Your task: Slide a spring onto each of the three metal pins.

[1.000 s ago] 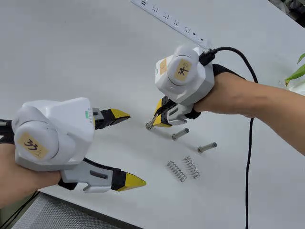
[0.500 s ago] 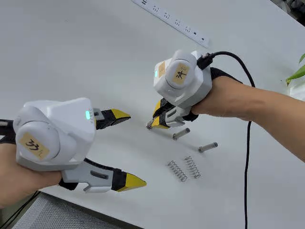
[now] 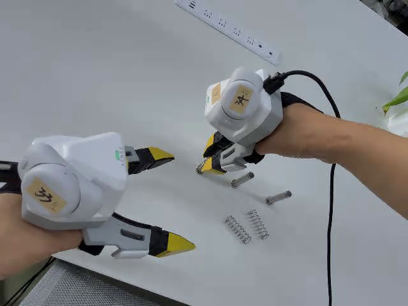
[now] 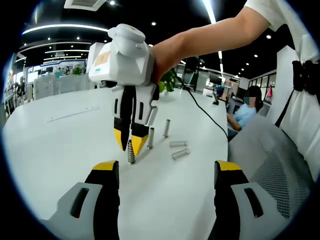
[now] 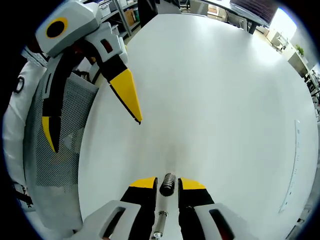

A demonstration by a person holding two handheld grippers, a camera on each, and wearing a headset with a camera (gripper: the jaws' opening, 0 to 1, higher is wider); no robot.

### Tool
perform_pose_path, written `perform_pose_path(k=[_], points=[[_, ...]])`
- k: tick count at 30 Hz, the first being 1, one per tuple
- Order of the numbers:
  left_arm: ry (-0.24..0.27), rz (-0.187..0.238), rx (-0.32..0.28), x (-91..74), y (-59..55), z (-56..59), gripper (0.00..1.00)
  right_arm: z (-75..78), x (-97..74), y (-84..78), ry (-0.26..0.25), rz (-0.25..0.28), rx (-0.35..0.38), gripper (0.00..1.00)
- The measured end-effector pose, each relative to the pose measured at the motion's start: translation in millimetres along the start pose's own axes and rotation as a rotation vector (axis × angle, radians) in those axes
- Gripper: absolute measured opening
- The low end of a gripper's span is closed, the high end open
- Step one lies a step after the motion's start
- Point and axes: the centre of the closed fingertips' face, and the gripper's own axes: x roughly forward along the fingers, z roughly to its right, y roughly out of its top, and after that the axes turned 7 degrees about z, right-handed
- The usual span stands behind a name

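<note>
One spring (image 3: 201, 167), a tight steel coil, rides the first pin (image 5: 160, 220) near the middle of the matte white bench (image 3: 95, 76), your right tongs (image 4: 131, 145) clenched on it. Over the past second they have barely shifted, so the seating looks unfinished. Two smooth, cylindrical bare pins (image 3: 242, 180) stand just beside. Two loose springs (image 3: 236, 229) lie nearer the front edge, where your left tongs (image 3: 182, 199) hover released.

The left gripper (image 3: 178, 199) and the right gripper (image 3: 207, 162) each have a rounded white housing, black jaws with yellow tips and a tan sticker (image 3: 241, 97) with handwritten black marks. A black cable (image 3: 330, 191) leaves the right one. The person wears a black wrist strap (image 3: 291, 95) and a white short sleeve (image 4: 270, 10).
</note>
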Motion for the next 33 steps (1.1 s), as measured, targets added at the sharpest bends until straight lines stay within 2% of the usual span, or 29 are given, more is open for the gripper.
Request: perform_pose_path(k=[12,17,27,33], points=[[-0.006,-0.026,0.021,-2.2,5.9,3.2,0.77,0.7,-11.1,-0.5,-0.04,0.065,0.038,0.21],[-0.006,-0.038,0.033,-4.5,9.0,3.5,0.77,1.0,-23.8,-0.1,-0.074,0.108,0.055,0.25],[-0.011,-0.069,0.068,-7.5,16.3,4.3,0.78,-7.7,-63.2,4.6,-0.169,0.235,0.088,0.34],[-0.012,-0.091,0.099,-9.7,21.5,3.2,0.8,-19.7,-92.4,1.9,-0.236,0.353,0.136,0.42]])
